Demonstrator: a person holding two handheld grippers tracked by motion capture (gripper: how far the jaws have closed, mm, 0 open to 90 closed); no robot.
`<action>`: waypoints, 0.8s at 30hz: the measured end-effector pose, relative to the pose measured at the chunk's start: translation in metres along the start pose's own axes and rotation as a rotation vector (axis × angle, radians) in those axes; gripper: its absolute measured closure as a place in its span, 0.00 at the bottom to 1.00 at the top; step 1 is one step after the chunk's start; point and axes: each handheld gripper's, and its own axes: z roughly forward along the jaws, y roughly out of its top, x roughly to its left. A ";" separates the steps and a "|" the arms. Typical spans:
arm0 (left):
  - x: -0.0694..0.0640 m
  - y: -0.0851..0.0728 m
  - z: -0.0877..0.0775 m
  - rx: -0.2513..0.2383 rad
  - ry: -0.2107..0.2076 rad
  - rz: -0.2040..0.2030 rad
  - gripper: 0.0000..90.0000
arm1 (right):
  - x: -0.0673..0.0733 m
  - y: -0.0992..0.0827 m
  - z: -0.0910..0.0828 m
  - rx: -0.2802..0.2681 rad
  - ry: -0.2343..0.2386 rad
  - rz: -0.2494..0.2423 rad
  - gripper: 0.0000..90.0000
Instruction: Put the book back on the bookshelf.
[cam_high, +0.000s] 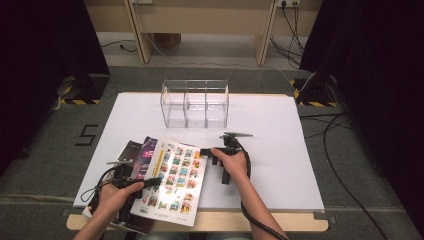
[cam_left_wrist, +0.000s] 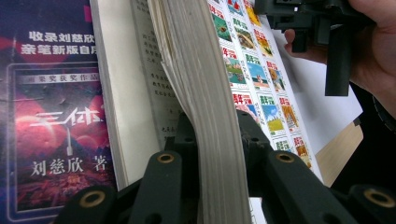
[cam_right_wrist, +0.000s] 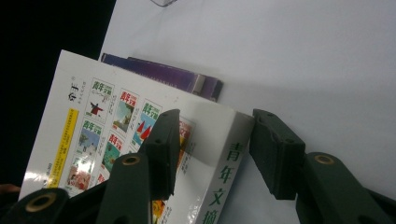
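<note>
The left claw (cam_left_wrist: 205, 186) has its two black jaws closed on the page edge of the white magazine (cam_high: 175, 175), the thick block of pages standing up between them in the left gripper view. That grip sits at the magazine's near left edge, above the person's left hand (cam_high: 112, 197). The right claw (cam_right_wrist: 212, 149) faces the magazine's spine at the opposite, far right corner: one jaw lies over the cover with its rows of small coloured pictures, the other stands just beside the spine with a sliver of white table showing between them. Its jaws are apart, not pressing the magazine. The right hand (cam_high: 235, 162) holds it just right of the magazine.

The magazine lies tilted at the near left part of the white table (cam_high: 280, 150), its near corner reaching past the table's front edge. Under the magazine and to its left lies a dark purple book (cam_left_wrist: 56, 116), touching it; another dark purple edge pokes out beyond the magazine's far edge. Well beyond the magazine, toward the far side of the table, stands a clear box (cam_high: 195, 102) with three compartments
</note>
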 end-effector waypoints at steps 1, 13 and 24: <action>0.000 0.000 0.000 0.000 -0.001 -0.003 0.82 | -0.001 -0.001 0.000 0.006 0.010 0.012 0.60; 0.001 0.001 0.000 0.004 0.001 -0.007 0.82 | -0.002 -0.006 0.002 0.059 0.081 0.081 0.63; 0.002 0.002 -0.001 0.011 0.007 -0.009 0.81 | 0.020 -0.008 -0.004 0.040 0.083 -0.027 0.65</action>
